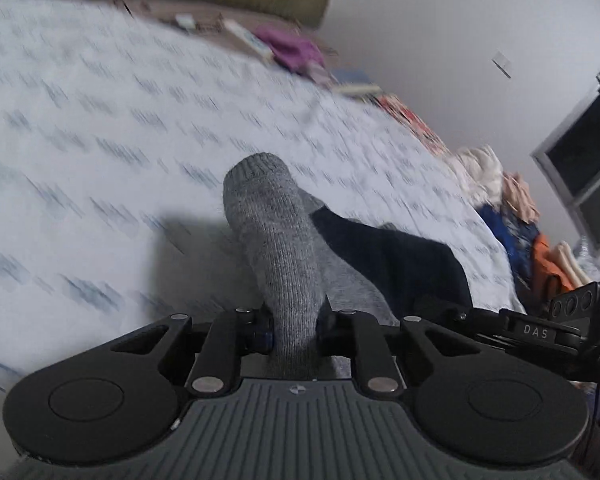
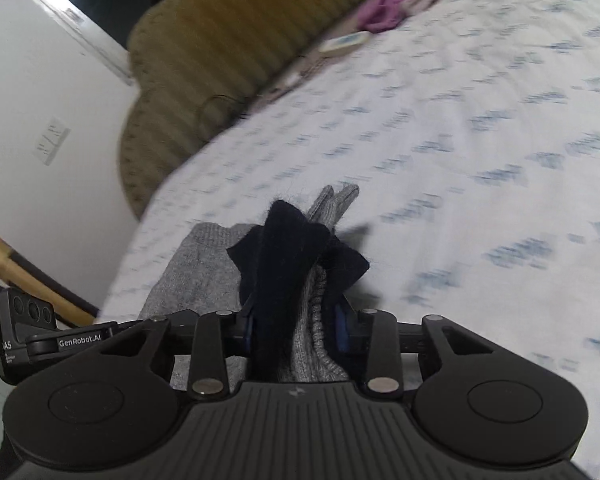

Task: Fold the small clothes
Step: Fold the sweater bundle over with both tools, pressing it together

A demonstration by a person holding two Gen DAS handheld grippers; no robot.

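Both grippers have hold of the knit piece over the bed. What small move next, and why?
Probably lower both ends onto the white blue-patterned bedsheet. The left gripper pinches the grey knitted garment and the right gripper its black-and-grey end, bunched and raised, so it needs flattening before folding.

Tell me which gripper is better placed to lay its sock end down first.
Probably the left gripper: it pinches only the grey sock. The right gripper clamps bunched grey and dark fabric.

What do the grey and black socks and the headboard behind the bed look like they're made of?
Grey sock: knitted, wool-like yarn, matte, with visible ribbed stitches. Black sock: fuzzier knit, loose fibres showing at its edges, possibly a wool blend. Headboard: padded olive fabric with channelled ribs; blur hides its weave.
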